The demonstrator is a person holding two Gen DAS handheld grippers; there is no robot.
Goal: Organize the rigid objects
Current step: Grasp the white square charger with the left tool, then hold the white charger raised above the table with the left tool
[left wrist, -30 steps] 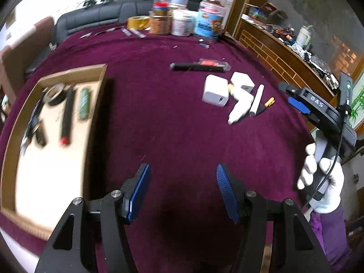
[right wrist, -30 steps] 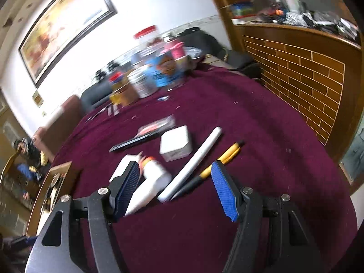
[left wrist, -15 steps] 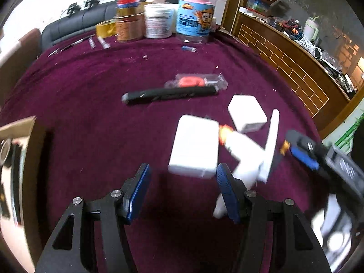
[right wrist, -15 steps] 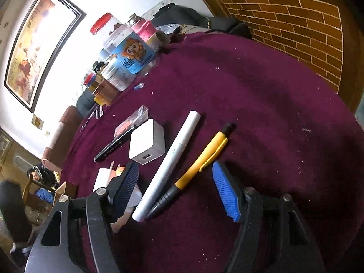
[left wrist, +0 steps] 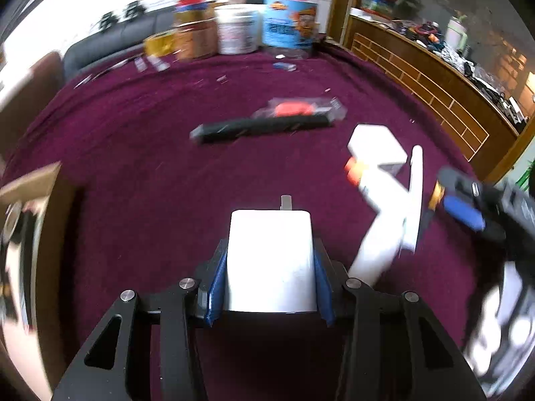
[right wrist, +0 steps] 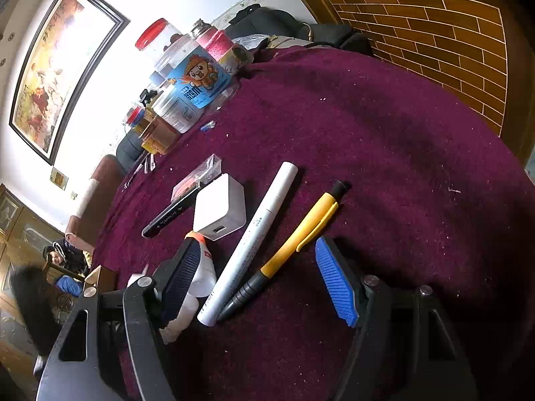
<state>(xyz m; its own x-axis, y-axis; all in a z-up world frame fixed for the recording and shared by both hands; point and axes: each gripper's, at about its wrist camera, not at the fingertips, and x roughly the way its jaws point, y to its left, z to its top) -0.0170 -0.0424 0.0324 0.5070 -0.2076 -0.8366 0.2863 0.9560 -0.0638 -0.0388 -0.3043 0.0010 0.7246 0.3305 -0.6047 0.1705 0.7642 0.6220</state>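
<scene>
My left gripper (left wrist: 270, 267) is closing, and its blue pads press both sides of a white charger (left wrist: 270, 234) on the maroon tablecloth (left wrist: 140, 173). To its right lie a white glue bottle with an orange cap (left wrist: 378, 220), a second white charger (left wrist: 374, 143) and a white marker (left wrist: 414, 193). My right gripper (right wrist: 257, 267) is low over the cloth with its jaws opening. The white marker (right wrist: 249, 244) and a yellow and black pen (right wrist: 297, 237) lie between its fingers, untouched. The glue bottle (right wrist: 202, 270) sits just behind its left finger.
A black stick-shaped tool (left wrist: 260, 127) and a clear packet with a red item (left wrist: 297, 108) lie mid-table. Jars and tubs (left wrist: 287, 26) crowd the far edge. A cardboard box (left wrist: 30, 183) with small items stands at the left. A brick-patterned counter (right wrist: 434, 33) borders the right.
The left gripper moved from beside the box to the white charger and closed around it. The right gripper sank and rolled, and now straddles the marker and pen.
</scene>
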